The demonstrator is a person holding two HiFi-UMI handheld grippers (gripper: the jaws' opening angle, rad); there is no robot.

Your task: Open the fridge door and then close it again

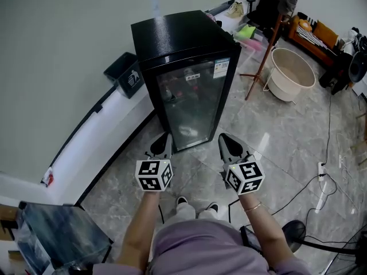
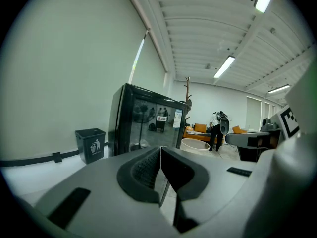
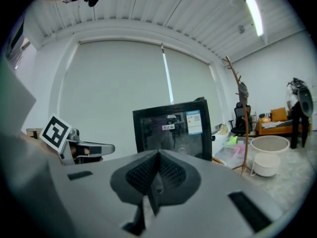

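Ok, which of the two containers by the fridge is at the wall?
The black bin, left of the fridge in the head view, at the wall. The white tub stands out on the floor by the coat stand.

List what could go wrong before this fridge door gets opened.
Both the left gripper and right gripper have shut, empty jaws, so they may knock the glass door rather than catch its edge. No handle shows on the fridge, so a grip could slip. The coat stand is near the fridge; the door might hit it if it swings that way.
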